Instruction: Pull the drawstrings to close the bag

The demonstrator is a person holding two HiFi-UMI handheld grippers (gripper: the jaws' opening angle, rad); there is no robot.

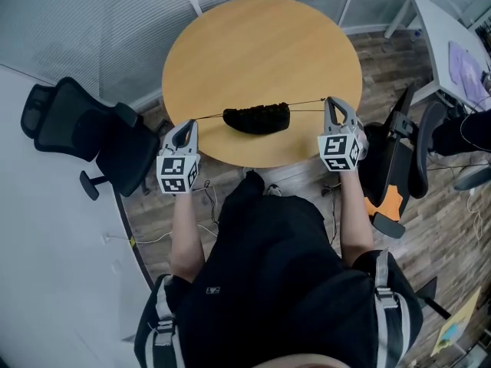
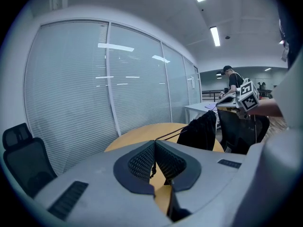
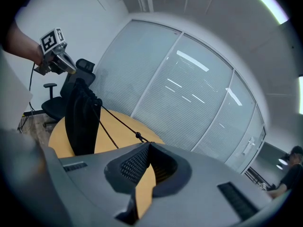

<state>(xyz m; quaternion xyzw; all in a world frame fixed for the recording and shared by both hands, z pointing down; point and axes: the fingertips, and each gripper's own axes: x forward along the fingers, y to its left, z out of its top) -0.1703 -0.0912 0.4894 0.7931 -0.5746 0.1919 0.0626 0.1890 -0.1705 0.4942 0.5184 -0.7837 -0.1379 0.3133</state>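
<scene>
The black fabric drawstring bag [image 1: 257,119] hung at mid-frame over the lower part of the round wooden desk [image 1: 261,44]. It was bunched into a crumpled oblong, with its thin dark drawstrings [image 1: 307,106] stretched taut to both sides. The left gripper [image 1: 185,127] and right gripper [image 1: 332,103] were each clamped on a cord.

Table: the round light-wood table [image 1: 261,44] stands right ahead of you.
Left chair: a black mesh office chair [image 1: 84,129] sits at your left, near the table.
Right chair: a black chair with orange trim [image 1: 395,179] stands at your right.
Desk: a white rectangular desk [image 1: 445,44] lies farther right.
Wall: glass panels with pale blinds [image 2: 71,93] run behind the table.
</scene>
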